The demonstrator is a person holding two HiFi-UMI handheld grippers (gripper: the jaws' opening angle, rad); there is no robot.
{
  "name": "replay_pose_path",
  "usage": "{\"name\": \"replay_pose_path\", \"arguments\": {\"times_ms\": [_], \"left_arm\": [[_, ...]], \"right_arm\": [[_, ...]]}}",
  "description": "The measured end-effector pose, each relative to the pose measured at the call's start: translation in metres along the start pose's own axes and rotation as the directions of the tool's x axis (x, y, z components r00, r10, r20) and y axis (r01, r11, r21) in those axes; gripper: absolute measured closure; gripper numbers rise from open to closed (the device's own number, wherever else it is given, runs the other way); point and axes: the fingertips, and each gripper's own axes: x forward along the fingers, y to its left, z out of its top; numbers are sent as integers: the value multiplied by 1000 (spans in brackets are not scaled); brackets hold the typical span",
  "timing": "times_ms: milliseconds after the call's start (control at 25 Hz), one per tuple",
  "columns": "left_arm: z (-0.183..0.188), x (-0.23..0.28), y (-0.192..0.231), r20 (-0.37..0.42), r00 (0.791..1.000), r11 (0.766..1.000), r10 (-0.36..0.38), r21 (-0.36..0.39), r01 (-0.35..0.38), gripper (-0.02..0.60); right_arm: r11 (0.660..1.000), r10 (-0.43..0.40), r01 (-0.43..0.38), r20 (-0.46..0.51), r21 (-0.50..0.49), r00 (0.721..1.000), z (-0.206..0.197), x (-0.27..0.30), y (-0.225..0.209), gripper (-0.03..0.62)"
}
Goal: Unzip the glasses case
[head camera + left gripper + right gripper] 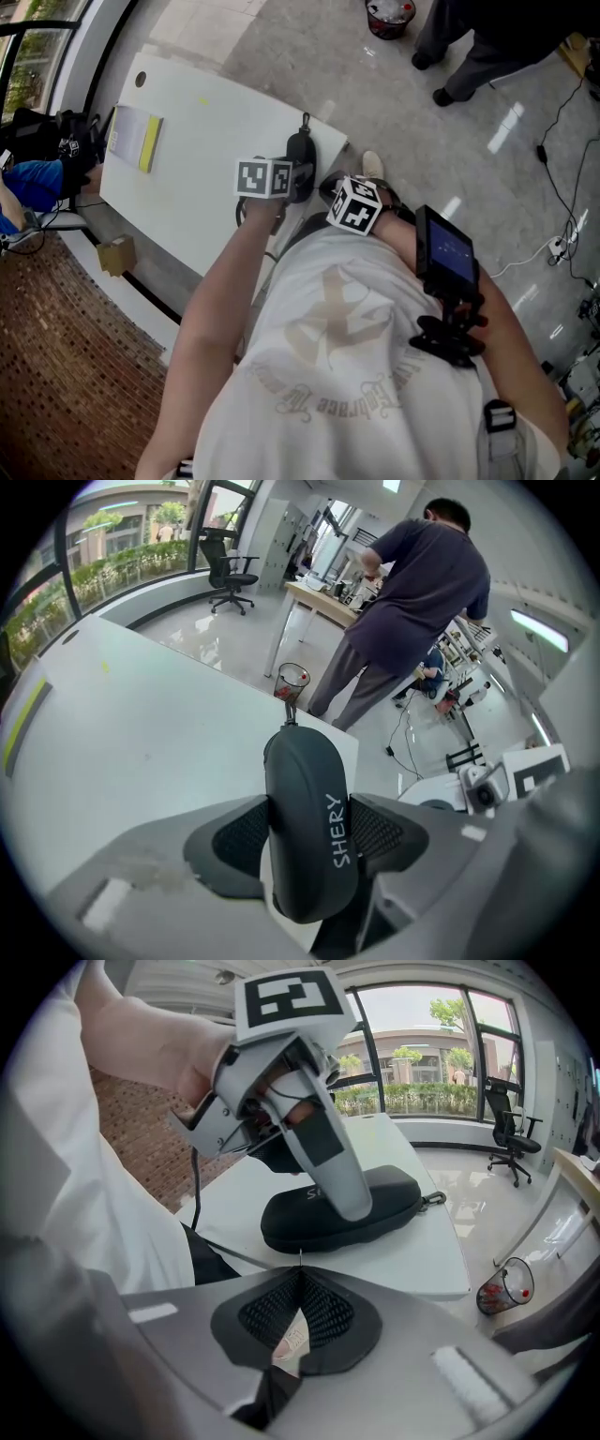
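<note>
Bracing looks done — left gripper (307, 841) clamps the glasses case (384, 1199) at the table (141, 733) corner; right gripper (300, 1283), shut and empty, next needs the zip pull (433, 1199).

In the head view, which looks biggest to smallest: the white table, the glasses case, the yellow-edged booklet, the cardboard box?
1. White table.
2. Yellow-edged booklet and glasses case: near alike, the case partly hidden.
3. Cardboard box.

Table (202, 187): broad bare white stretch mid-frame, open for passage. Pad with yellow strip (137, 141) takes the upper-left end. Glasses case (300, 157) sits at the right edge, clamped in the left gripper (309, 832). Right gripper (300, 1279), jaws together, crowds just beside it. Floor, upper right: bystander (469, 47), bin (390, 17), cables (562, 202).
</note>
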Motion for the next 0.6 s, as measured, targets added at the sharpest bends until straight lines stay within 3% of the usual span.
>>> {"name": "replay_pose_path", "arguments": {"times_ms": [400, 600], "left_arm": [[-17, -11, -5, -54, 998, 991, 20, 136, -13, 291], [-24, -12, -5, -69, 997, 986, 26, 164, -14, 291]], "right_arm": [[1000, 10, -10, -5, -22, 1000, 6, 1, 4, 589], [999, 6, -6, -8, -42, 1000, 5, 3, 3, 589]]}}
